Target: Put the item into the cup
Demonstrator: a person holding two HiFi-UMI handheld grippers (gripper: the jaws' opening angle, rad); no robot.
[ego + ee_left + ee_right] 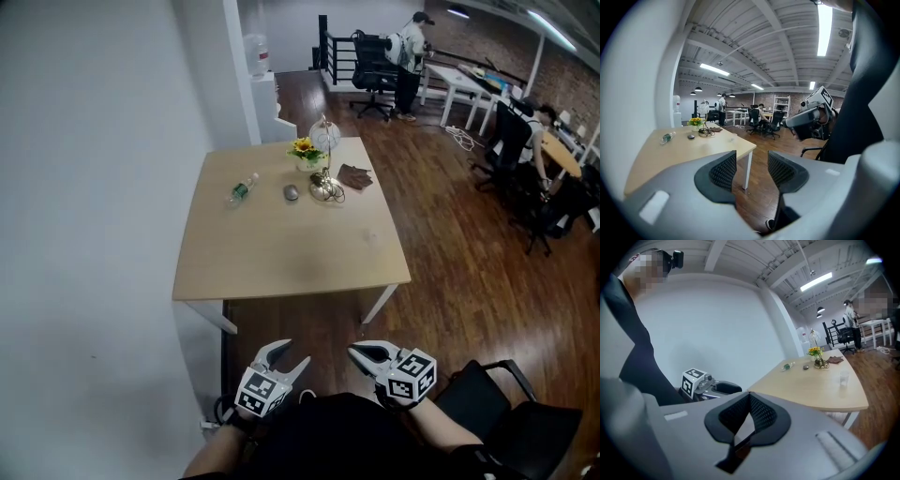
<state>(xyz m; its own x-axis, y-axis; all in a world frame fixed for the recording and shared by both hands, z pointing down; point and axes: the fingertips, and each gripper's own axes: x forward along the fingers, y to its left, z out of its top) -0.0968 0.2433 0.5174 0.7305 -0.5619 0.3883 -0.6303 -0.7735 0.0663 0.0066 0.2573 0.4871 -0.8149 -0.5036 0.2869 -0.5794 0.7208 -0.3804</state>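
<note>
Two tongs hang low by the person's body, off the table (281,267) and far from the flowers (304,149). Left tongs (289,352) are wide open w/ nothing between the jaws. Right tongs (749,401) are closed tip to tip and also empty.

The cup (843,378) is clear plastic. It stands alone on the table, well apart from the flowers, toward the near-right edge. Which item goes in, I cannot say. Candidates: a small grey thing (292,192) just in front-left of the flowers, and a bottle (243,188) lying further left of the flowers.

Risks, as I judge:
- The cup looks light and is hard to see, so a bump from the tongs can tip it or push it off the edge.
- The bottle lies on its side and may roll when touched.
- The grey thing is low and smooth, so it can slip out of the jaws.
- Right tongs need opening before any grab.

The surface is pale wood, flat and mostly bare. Room: white wall (94,187) left of the flowers, dark wood floor (450,262) on the right. Desks, office chairs and a person (410,56) are far behind the flowers.
</note>
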